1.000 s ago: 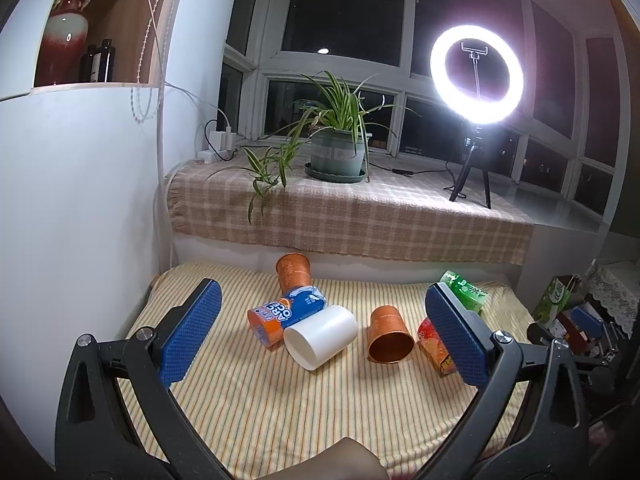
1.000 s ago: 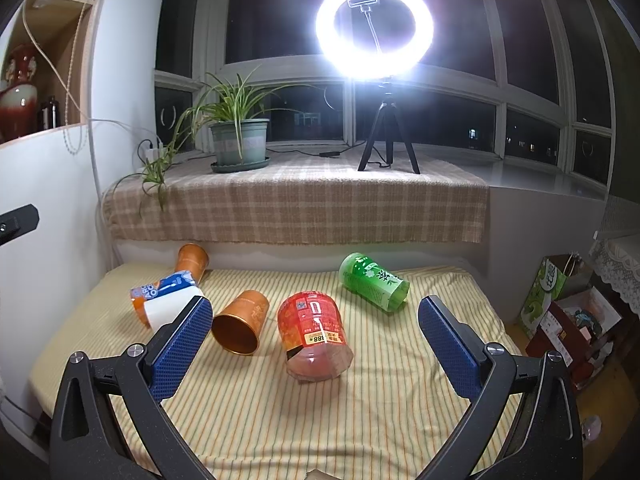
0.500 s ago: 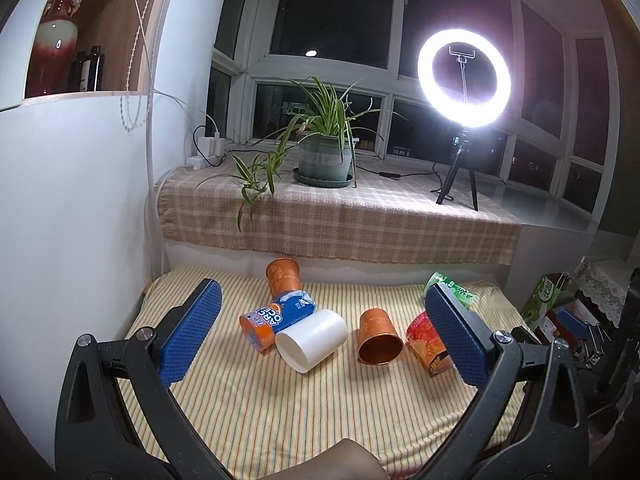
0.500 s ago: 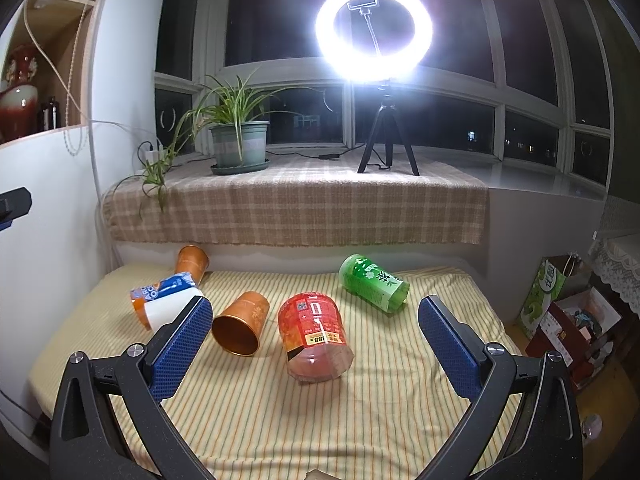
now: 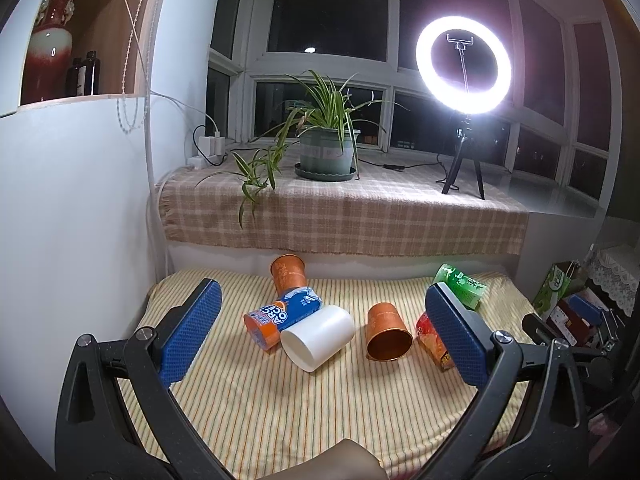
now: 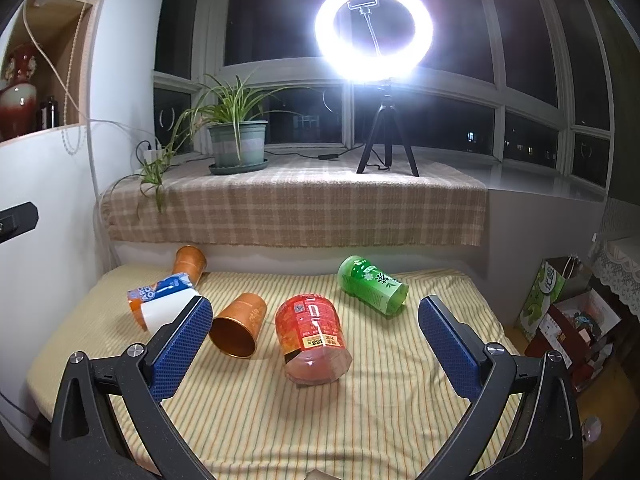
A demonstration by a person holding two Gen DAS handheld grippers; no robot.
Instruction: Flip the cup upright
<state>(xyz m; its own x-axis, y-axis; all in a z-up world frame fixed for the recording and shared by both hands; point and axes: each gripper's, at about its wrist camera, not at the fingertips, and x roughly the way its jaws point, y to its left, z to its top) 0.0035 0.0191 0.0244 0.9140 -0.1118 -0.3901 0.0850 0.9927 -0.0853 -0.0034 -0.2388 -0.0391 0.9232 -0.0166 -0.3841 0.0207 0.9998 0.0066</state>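
Note:
Several cups lie on their sides on a striped cloth (image 5: 280,408). In the left wrist view: a white cup (image 5: 318,337), a blue and orange cup (image 5: 282,316) against it, a copper cup (image 5: 388,337), a second copper cup (image 5: 289,273) at the back, a red cup (image 5: 432,338) and a green cup (image 5: 460,285). The right wrist view shows the red cup (image 6: 312,338) in the middle, the copper cup (image 6: 239,330) to its left, the green cup (image 6: 372,283) behind. My left gripper (image 5: 320,336) and right gripper (image 6: 316,344) are open, empty, and held back from the cups.
A checked-cloth window ledge (image 5: 344,212) behind carries a potted plant (image 5: 326,152) and a lit ring light on a tripod (image 5: 464,72). A white wall (image 5: 80,200) bounds the left. Boxes and bags (image 6: 560,312) stand on the floor to the right.
The left wrist view has shifted slightly; the cups sit a little lower and more central in it. The right gripper and the cups have not moved.

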